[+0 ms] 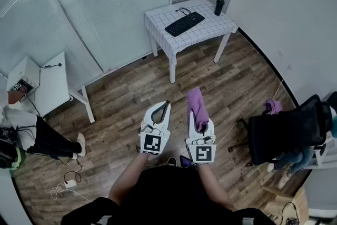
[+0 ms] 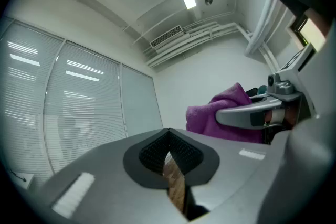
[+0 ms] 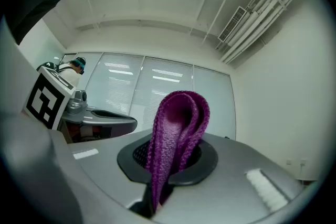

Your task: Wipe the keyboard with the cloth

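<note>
A black keyboard lies on a small white checked table far across the room. I hold both grippers close to my body, well short of that table. My right gripper is shut on a folded purple cloth that sticks out past its jaws; the same cloth fills the right gripper view. My left gripper is shut with nothing between its jaws. In the left gripper view the left gripper shows its pads meeting, and the purple cloth hangs beside it at the right.
A dark bottle stands at the table's far right corner. A white side table sits at the left, with a person's legs near it. A black chair with clothes stands at the right. Wooden floor lies between me and the table.
</note>
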Motion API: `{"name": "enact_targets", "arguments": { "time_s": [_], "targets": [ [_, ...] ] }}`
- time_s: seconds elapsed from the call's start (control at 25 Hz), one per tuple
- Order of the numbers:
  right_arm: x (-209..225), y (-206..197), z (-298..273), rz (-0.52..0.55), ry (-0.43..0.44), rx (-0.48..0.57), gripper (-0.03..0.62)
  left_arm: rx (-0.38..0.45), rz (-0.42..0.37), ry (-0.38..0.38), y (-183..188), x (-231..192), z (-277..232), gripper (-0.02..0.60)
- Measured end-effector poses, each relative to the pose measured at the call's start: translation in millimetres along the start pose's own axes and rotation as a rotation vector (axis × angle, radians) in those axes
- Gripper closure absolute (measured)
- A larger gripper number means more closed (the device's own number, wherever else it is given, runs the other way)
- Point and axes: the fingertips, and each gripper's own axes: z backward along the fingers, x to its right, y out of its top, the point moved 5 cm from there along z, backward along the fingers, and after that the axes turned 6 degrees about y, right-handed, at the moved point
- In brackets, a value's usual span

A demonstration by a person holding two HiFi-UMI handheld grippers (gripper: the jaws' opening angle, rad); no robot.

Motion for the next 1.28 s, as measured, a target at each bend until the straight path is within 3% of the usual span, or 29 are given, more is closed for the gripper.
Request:
{"name": "enact_targets", "arguments": {
  "time_s": [0.08,0.2,0.64,0.92,1.28],
  "targets": [
    [13,-3,-8,-0.017,0.013,0.022,0.554,0.030,-0.029,0.002,-2,4,-15,0.581],
    [25,-10,-19,-0.065,0.032,0.041,0.553,0.011,-0.024,0.005,-6,5,-31,0.581],
    [78,-34,-98,-0.042,0.019,-0.001,0.551,0.011,-0.016,-0.053,-29,-8,-128,0.581],
    [131,-38,-187,-0.042,0.003,-0.033,0.551,0.025,0.023,-0.100,-38,-39,-233,0.581],
    [182,-34,-320,-0.016,0.000,-0.070,0.551,0.037,0.007,-0.177,-56,-89,-358,0.581]
  ]
}}
